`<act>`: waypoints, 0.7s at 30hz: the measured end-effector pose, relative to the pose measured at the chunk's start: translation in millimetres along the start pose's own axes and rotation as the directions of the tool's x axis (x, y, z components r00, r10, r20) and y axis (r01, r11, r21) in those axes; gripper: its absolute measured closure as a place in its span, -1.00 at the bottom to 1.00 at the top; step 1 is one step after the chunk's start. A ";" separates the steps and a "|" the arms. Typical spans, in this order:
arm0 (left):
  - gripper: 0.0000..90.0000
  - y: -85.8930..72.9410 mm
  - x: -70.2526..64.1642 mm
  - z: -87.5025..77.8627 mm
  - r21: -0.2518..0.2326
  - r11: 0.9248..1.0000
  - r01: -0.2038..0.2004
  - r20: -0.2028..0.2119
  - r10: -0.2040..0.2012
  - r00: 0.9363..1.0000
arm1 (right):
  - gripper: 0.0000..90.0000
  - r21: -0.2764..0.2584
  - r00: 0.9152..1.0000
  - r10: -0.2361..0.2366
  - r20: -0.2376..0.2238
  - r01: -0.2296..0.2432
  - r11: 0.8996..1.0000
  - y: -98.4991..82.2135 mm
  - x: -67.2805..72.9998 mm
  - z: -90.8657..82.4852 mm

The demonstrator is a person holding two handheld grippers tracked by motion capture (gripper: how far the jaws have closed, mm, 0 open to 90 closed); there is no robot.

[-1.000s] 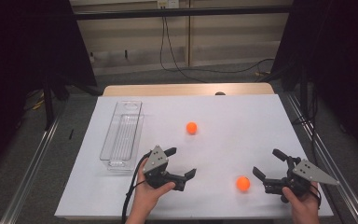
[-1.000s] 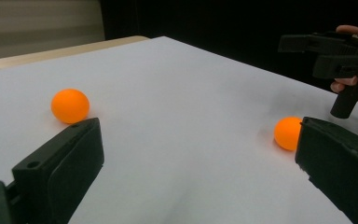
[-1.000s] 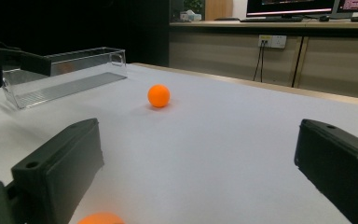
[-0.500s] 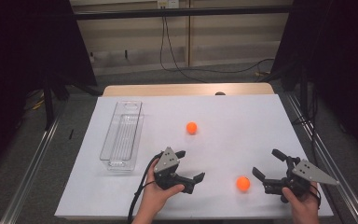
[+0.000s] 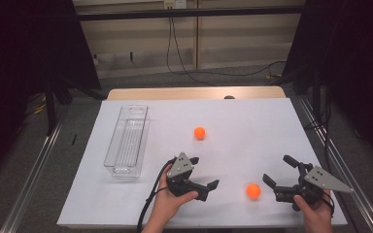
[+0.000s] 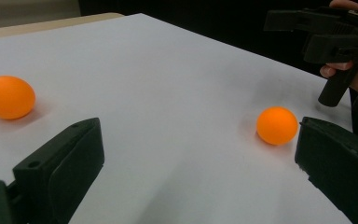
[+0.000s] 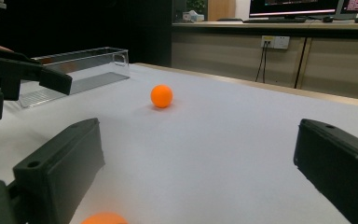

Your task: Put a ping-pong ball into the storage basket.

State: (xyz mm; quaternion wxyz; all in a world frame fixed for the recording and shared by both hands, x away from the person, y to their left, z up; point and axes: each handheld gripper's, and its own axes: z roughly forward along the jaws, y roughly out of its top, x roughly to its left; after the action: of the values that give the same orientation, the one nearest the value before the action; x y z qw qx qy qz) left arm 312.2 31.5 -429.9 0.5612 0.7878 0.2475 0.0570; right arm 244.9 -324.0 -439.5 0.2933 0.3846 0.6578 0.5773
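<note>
Two orange balls lie on the white table top [image 5: 252, 121]. One ball [image 5: 199, 132] rests mid-table; the other ball [image 5: 253, 191] sits near the front edge between the two grippers. My left gripper [image 5: 205, 171] is open, its jaws pointing right toward the near ball. In the left gripper view that ball [image 6: 276, 125] lies just beside the right jaw, and the far ball [image 6: 7, 97] is off to the left. My right gripper [image 5: 276, 169] is open, right of the near ball, which peeks in at the bottom of its view [image 7: 103, 218]. The far ball [image 7: 161, 95] lies ahead.
A clear plastic tray [image 5: 126, 141] stands empty along the table's left side, also seen as the tray [image 7: 74, 70] in the right gripper view. A wooden strip [image 5: 194, 93] borders the far edge. Metal rails run along both sides.
My left gripper has shifted right toward the near ball and turned its jaws that way. The right gripper and both balls have stayed put.
</note>
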 end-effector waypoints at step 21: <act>-0.97 3.4 -4.6 12.9 0.026 1.000 -0.004 0.016 0.003 1.000 | -0.97 0.000 1.000 -0.004 -0.002 0.004 1.000 -0.1 0.2 0.6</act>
State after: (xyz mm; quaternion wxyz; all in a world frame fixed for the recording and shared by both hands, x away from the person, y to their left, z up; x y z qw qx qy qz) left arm 314.1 17.5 -430.6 0.5528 0.7958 0.2423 0.0486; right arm 245.3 -323.6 -439.7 0.2941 0.3828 0.6587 0.5771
